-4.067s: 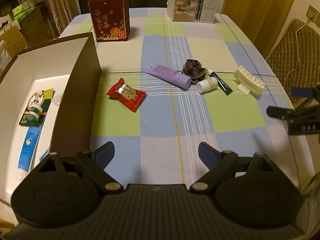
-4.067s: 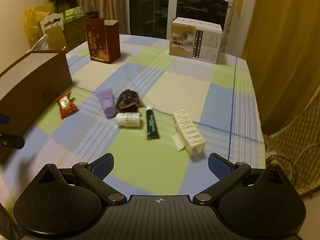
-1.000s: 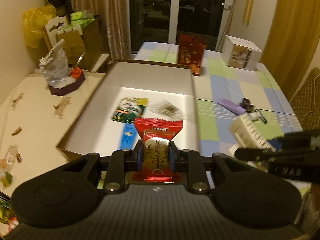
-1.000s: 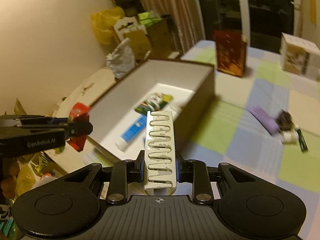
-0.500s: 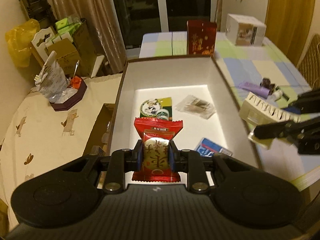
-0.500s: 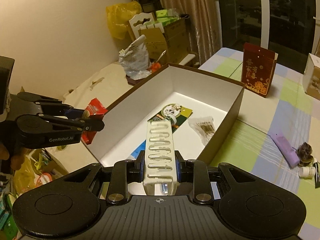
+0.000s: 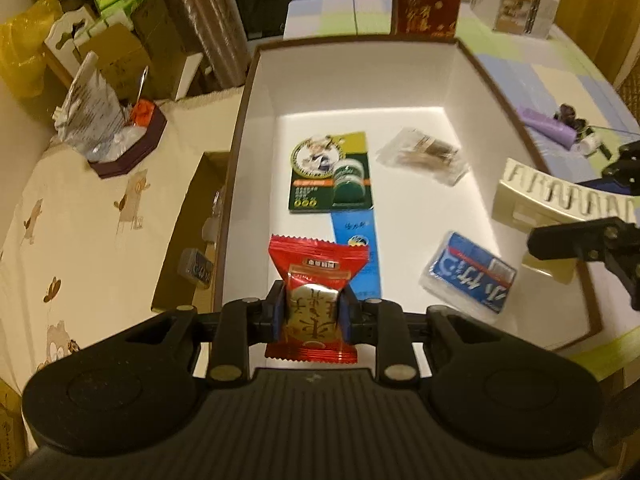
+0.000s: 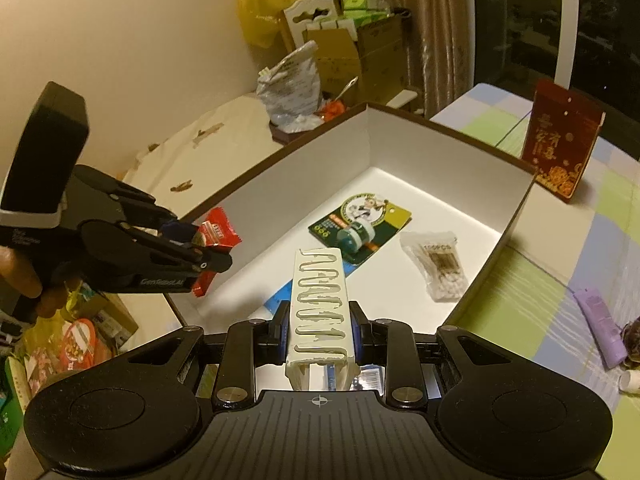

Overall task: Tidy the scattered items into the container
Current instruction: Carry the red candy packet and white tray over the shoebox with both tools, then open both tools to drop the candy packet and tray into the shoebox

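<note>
Both carry loads over the box (image 7: 448,76) for dropping: left gripper (image 7: 313,314) clamps the red snack packet (image 7: 316,280), right gripper (image 8: 320,334) the cream hair claw (image 8: 320,300)

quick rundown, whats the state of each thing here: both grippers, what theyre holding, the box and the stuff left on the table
left gripper: shut on the red snack packet, held over the box
right gripper: shut on the cream hair claw, above the box
box: open, no lid on it
green card pack: lying flat in the box
cotton swab bag: lying in the box
purple tube: lying on the tablecloth, outside the box
</note>
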